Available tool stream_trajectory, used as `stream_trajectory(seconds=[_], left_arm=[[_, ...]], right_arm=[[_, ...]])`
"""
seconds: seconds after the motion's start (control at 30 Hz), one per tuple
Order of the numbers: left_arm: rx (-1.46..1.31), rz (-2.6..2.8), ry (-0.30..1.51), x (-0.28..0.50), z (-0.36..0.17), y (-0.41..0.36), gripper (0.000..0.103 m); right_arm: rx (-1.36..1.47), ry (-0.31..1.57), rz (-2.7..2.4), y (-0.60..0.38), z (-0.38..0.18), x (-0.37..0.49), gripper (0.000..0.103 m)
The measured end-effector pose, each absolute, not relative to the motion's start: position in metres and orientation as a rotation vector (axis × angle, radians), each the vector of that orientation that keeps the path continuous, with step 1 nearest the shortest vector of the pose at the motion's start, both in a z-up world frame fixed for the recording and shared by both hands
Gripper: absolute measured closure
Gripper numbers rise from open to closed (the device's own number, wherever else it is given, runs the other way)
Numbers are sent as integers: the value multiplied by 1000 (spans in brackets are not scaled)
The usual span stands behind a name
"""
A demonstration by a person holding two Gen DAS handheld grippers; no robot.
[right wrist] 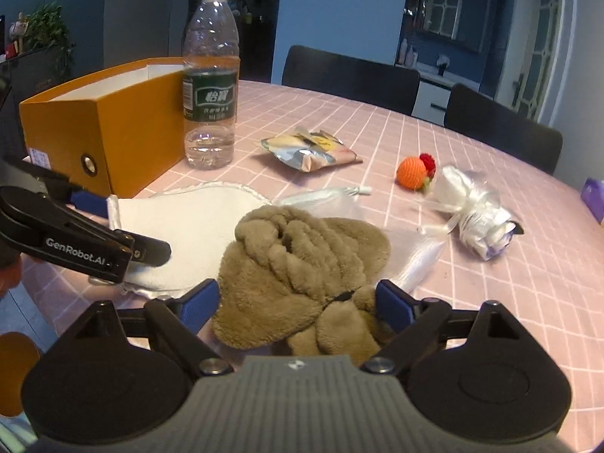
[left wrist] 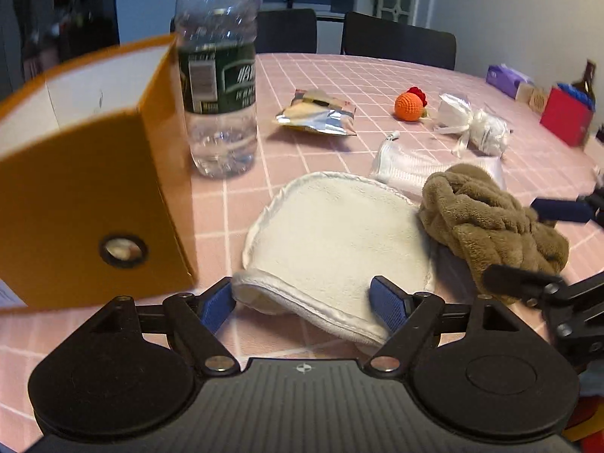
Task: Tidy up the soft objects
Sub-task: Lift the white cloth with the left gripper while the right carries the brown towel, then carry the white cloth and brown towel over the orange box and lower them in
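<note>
A white terry cloth lies flat on the pink checked table, with a brown plush piece bunched at its right. My left gripper is open, and its blue pads straddle the cloth's near edge without pinching it. In the right wrist view my right gripper is open too, with the brown plush lying loose between its wide-set pads. There the left gripper reaches in from the left over the white cloth.
An open orange box stands at the left with a water bottle beside it. Farther back lie a snack packet, an orange crocheted toy, a white ribboned bundle and a white mesh pouch. Dark chairs line the far edge.
</note>
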State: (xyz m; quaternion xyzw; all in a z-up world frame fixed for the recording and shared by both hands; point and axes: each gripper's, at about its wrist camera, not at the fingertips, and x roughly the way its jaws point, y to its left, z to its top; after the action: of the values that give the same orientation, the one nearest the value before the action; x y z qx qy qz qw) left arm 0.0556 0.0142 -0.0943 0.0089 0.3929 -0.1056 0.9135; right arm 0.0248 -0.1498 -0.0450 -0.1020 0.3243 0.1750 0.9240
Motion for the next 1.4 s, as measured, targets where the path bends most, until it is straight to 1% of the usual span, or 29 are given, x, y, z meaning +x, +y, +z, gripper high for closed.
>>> stream_trajectory(seconds=[0.1, 0.13, 0.2, 0.27, 0.33, 0.4, 0.43, 0.47, 0.5, 0.53, 0.6, 0.67, 0.77, 1.03, 1.4], left_arm=[[12, -224, 806, 59, -96, 11, 7], [21, -228, 805, 59, -97, 8, 7], [41, -231, 799, 60, -98, 2, 8], [47, -237, 790, 59, -98, -2, 12], [50, -243, 781, 59, -98, -5, 20], [54, -257, 775, 58, -97, -7, 37], [57, -267, 774, 58, -96, -9, 41], [59, -276, 773, 57, -96, -11, 51], [60, -287, 771, 57, -95, -13, 64], [59, -300, 770, 57, -95, -15, 70], [77, -297, 756, 55, -93, -20, 76], [78, -298, 737, 55, -92, -22, 79], [53, -295, 699, 52, -84, -19, 81], [62, -277, 574, 41, -44, -13, 81], [41, -280, 426, 9, 13, 11, 81]], right_arm=[[-226, 672, 360, -147, -51, 29, 13], [-235, 675, 355, -146, -53, 30, 14], [-262, 675, 329, -143, -59, 31, 20], [-292, 663, 296, -141, -63, 30, 30], [-306, 651, 282, -141, -64, 28, 34], [-313, 643, 275, -142, -64, 28, 37], [-315, 641, 276, -143, -64, 28, 39], [-318, 640, 276, -144, -64, 28, 41], [-322, 640, 278, -145, -63, 28, 42], [-321, 642, 279, -146, -62, 29, 46], [-297, 650, 286, -151, -59, 31, 49], [-264, 655, 294, -157, -55, 34, 52], [-228, 643, 287, -164, -46, 34, 53], [-68, 592, 274, -192, -9, 35, 53], [-27, 464, 358, -187, 48, 18, 53]])
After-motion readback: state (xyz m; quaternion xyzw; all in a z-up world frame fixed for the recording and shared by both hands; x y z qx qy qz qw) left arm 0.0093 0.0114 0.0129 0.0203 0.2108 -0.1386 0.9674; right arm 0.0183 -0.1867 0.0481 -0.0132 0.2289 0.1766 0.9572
